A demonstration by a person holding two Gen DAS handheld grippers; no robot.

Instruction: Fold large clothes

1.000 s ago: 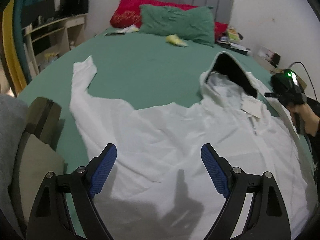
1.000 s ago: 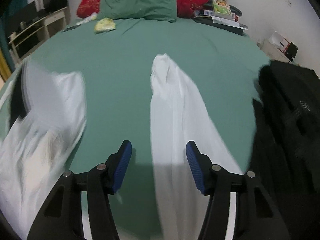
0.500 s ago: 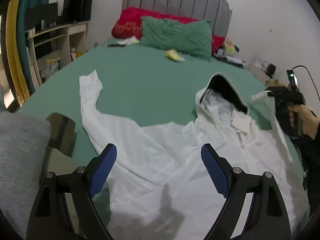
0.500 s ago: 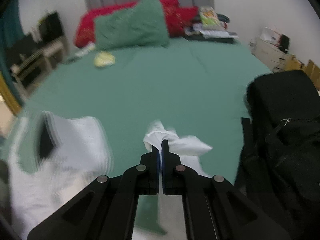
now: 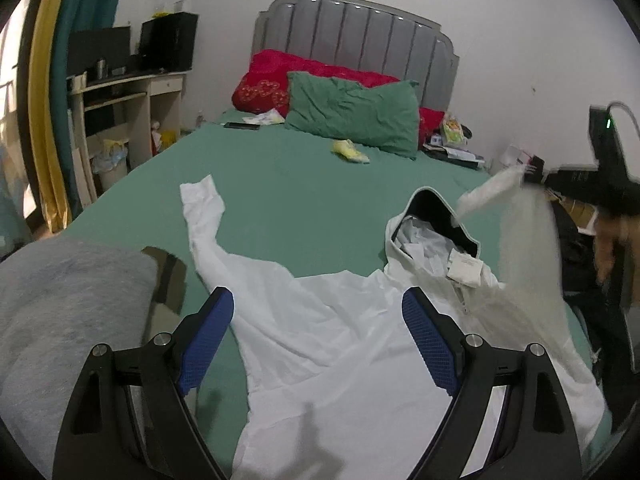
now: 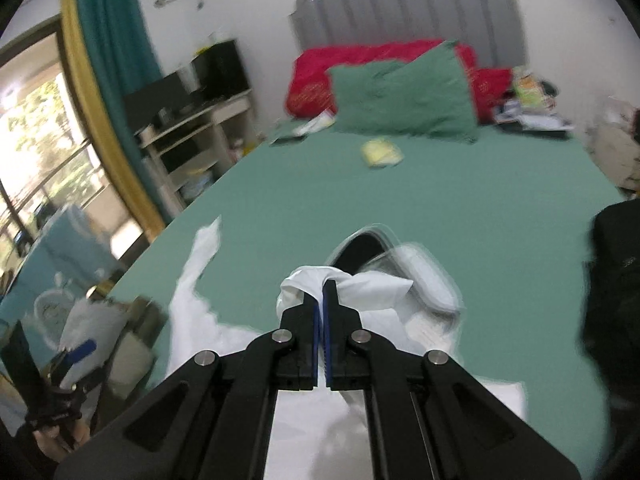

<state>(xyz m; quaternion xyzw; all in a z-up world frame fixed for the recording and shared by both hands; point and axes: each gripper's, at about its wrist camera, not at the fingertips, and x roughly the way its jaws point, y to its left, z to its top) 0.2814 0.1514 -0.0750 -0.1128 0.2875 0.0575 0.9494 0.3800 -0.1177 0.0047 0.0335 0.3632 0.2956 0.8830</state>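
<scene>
A white hooded jacket [image 5: 352, 344] lies spread on the green bed [image 5: 304, 196], hood [image 5: 432, 232] towards the pillows, one sleeve [image 5: 202, 208] stretched to the far left. My left gripper [image 5: 318, 332] is open and empty, hovering above the jacket's body. My right gripper [image 6: 320, 286] is shut on the end of the jacket's other sleeve [image 6: 360, 284] and holds it lifted over the hood [image 6: 372, 248]. In the left wrist view the right gripper [image 5: 534, 170] is at the right with the raised sleeve [image 5: 516, 216] hanging from it.
A green pillow [image 5: 352, 116] and red pillows [image 5: 280, 80] lie at the headboard, with a yellow item [image 5: 350, 151] on the sheet. A grey cloth [image 5: 60, 312] is at the near left. A black bag [image 6: 612, 280] sits at the bed's right edge. Shelves [image 5: 124, 116] stand left.
My right gripper closed on the sleeve end, lifted it off the bed and swung it left towards the hood. My left gripper stayed open and drew back and up a little.
</scene>
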